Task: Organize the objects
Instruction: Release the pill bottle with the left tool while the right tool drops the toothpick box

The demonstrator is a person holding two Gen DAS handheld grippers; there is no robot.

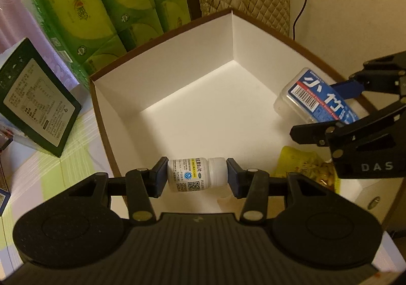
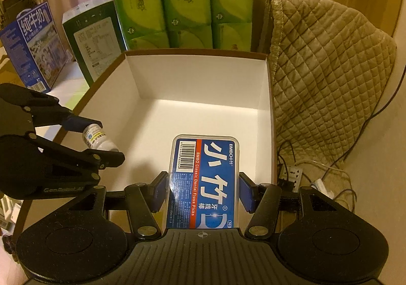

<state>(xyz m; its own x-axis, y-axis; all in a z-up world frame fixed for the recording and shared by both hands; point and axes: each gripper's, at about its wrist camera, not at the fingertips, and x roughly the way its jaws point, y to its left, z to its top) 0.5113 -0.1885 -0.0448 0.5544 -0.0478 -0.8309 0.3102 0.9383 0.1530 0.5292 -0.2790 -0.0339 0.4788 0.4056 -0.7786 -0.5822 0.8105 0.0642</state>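
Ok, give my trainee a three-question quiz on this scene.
1. True or false: the left gripper holds a pill bottle.
2. What does the right gripper hold? A) milk carton B) floss box C) tissue pack
3. Fill in: both grippers hang over the open white ____.

Key:
1. True; it is clamped end to end, lying sideways.
2. B; the floss box sits between the pads.
3. Box; a yellow snack bag already lies inside.
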